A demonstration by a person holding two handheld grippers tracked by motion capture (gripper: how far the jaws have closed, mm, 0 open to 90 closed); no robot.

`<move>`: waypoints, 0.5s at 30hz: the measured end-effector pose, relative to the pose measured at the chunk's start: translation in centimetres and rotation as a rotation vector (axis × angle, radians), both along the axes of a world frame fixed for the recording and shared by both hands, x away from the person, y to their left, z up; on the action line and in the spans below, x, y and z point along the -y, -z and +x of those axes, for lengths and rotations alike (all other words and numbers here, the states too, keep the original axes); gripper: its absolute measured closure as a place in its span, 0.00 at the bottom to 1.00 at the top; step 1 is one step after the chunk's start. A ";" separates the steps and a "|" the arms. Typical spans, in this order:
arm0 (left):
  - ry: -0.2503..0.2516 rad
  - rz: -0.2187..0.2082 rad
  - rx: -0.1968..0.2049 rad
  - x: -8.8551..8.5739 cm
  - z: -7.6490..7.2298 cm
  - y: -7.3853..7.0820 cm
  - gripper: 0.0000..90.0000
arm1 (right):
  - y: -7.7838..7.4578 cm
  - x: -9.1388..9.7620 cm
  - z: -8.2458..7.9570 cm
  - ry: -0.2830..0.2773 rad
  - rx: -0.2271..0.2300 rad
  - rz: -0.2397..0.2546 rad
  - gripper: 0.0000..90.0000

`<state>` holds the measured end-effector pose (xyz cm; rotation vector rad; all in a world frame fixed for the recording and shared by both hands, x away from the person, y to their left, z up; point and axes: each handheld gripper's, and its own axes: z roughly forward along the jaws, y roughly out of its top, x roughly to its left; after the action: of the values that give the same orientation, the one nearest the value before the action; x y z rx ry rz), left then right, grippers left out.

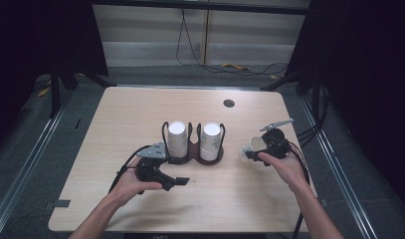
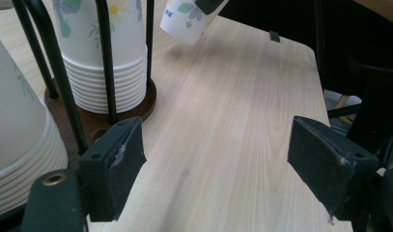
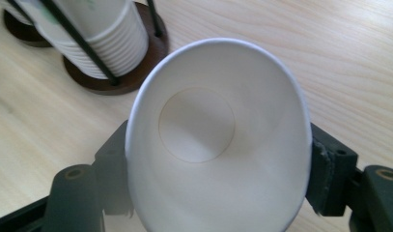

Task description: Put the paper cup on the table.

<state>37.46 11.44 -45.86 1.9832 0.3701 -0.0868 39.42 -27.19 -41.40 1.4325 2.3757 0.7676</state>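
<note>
A dark wire rack (image 1: 192, 152) in the middle of the table holds two upside-down stacks of white floral paper cups, one on the left (image 1: 176, 137) and one on the right (image 1: 210, 141). My right gripper (image 1: 251, 152) is to the right of the rack, shut on a single paper cup (image 1: 254, 145) lying on its side. In the right gripper view the cup (image 3: 203, 125) has its open mouth toward the camera, squeezed into an oval between the jaws. My left gripper (image 1: 176, 182) stands open in front of the rack, with bare table between its pads (image 2: 119, 162).
The rack's wooden base (image 2: 136, 108) and wire posts (image 2: 105, 58) stand close to the left gripper's left jaw. A round cable hole (image 1: 229, 103) sits near the table's far edge. The table's right edge (image 2: 319, 96) drops off to dark floor.
</note>
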 end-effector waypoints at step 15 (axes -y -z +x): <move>-0.009 -0.011 -0.004 0.2 0.2 0.1 0.23 | 0.4 -0.6 3.4 0.025 -0.112 -0.166 0.30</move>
<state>37.61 11.21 -45.93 1.9701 0.3804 -0.0863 42.87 -26.54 -41.79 1.4683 2.4335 0.4821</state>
